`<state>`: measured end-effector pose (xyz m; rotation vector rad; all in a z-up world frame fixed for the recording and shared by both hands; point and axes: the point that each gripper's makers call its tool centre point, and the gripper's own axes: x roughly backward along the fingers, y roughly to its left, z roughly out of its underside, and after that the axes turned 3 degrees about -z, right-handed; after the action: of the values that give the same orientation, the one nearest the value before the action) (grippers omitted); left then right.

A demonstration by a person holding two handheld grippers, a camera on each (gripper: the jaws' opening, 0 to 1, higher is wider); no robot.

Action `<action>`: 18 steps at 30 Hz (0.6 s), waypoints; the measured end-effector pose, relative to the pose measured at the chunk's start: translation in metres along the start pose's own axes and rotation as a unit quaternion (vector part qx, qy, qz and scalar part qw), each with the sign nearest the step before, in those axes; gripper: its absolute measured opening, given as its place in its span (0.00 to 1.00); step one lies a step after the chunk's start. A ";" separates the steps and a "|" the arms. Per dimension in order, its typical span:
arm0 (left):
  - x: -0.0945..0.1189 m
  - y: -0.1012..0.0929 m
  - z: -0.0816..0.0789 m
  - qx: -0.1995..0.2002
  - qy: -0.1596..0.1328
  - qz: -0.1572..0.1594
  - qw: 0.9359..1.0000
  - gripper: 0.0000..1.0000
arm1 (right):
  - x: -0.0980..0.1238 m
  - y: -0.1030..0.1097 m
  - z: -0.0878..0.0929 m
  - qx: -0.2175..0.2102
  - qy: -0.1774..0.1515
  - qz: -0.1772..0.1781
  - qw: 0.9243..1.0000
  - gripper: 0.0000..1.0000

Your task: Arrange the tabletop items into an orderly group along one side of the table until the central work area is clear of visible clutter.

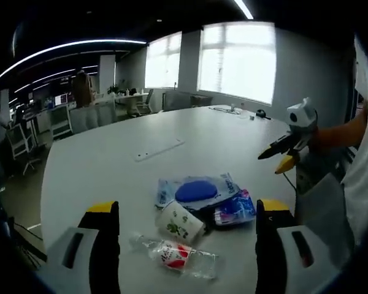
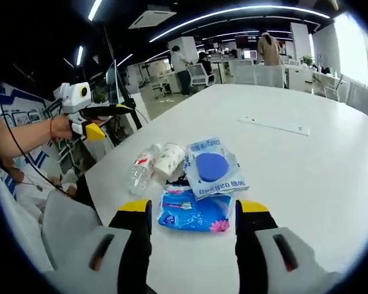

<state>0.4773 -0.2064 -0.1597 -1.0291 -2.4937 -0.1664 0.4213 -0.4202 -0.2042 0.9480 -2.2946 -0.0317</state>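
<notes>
Left gripper [image 1: 184, 223] hovering above table [image 1: 110, 165], jaws spread wide, gripping nothing. Right gripper [image 2: 193, 214] likewise gaping wide, empty. Items lying clustered near table edge closest to person: clear plastic bottle [image 1: 178, 254] on its side, touching paper cup [image 1: 181, 223]; pouch with blue disc [image 1: 196, 190] just beside; blue wipes packet [image 2: 193, 211] touching pouch. White strip [image 1: 159, 149] sitting well apart, toward table middle.

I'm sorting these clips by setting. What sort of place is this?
Most likely an open-plan office: a large white table, rows of desks with office chairs behind it, and long ceiling strip lights. Big windows line one wall.
</notes>
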 end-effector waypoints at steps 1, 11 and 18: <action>-0.002 0.001 0.000 -0.001 0.001 0.001 1.000 0.95 | -0.001 -0.001 0.000 -0.001 0.000 0.002 1.000 0.53; -0.024 0.004 -0.007 -0.007 0.003 0.017 1.000 0.94 | -0.008 -0.002 0.001 -0.020 -0.002 0.008 1.000 0.53; -0.037 0.006 -0.011 -0.010 0.004 0.026 1.000 0.94 | -0.014 -0.005 0.001 -0.031 0.000 0.015 0.999 0.51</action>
<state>0.5089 -0.2287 -0.1665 -1.0986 -2.4598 -0.1792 0.4308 -0.4152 -0.2138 0.8819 -2.2948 -0.0886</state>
